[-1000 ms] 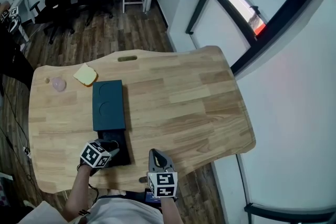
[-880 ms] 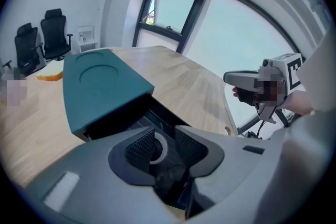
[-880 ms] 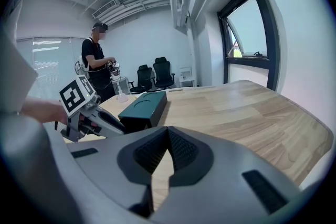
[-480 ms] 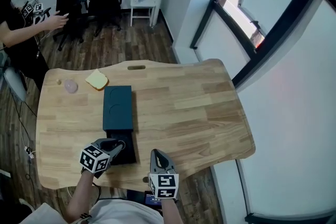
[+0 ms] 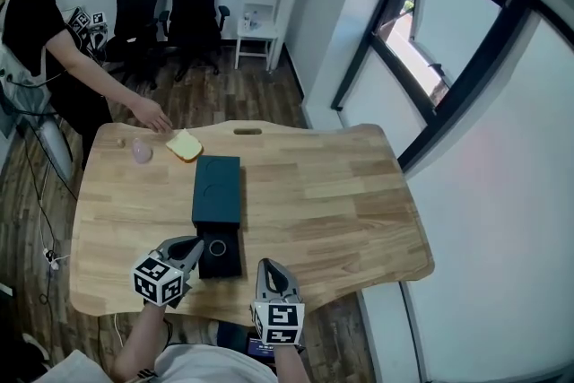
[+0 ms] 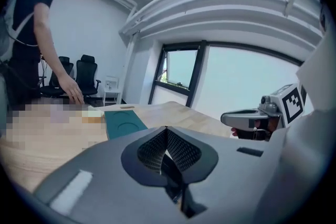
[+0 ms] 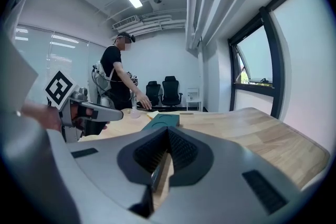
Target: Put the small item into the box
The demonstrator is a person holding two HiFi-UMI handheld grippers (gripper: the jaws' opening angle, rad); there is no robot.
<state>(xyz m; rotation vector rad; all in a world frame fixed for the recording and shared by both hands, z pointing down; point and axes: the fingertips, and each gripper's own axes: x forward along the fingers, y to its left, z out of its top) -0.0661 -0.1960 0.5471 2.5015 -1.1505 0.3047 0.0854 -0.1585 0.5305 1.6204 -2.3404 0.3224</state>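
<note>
A dark teal box part (image 5: 216, 190) with two round recesses lies lengthwise on the wooden table (image 5: 323, 193). A black box part (image 5: 220, 254) sits at its near end, with a pale ring shape inside. My left gripper (image 5: 186, 250) is just left of the black part. Its jaws are closing and the pads meet with nothing between them (image 6: 167, 149). My right gripper (image 5: 269, 269) hangs at the near table edge, shut and empty (image 7: 167, 147). A yellow block (image 5: 184, 144) and a small pink item (image 5: 141, 151) lie at the far left.
A person (image 5: 40, 22) stands at the table's far left, one hand (image 5: 154, 117) reaching over the yellow block. Office chairs (image 5: 170, 0) and a white side table (image 5: 256, 27) stand behind. A window wall (image 5: 448, 76) runs along the right.
The person has stepped up to the far left corner and stretched a hand over the yellow block. My left gripper has slid off the black box part to its left side.
</note>
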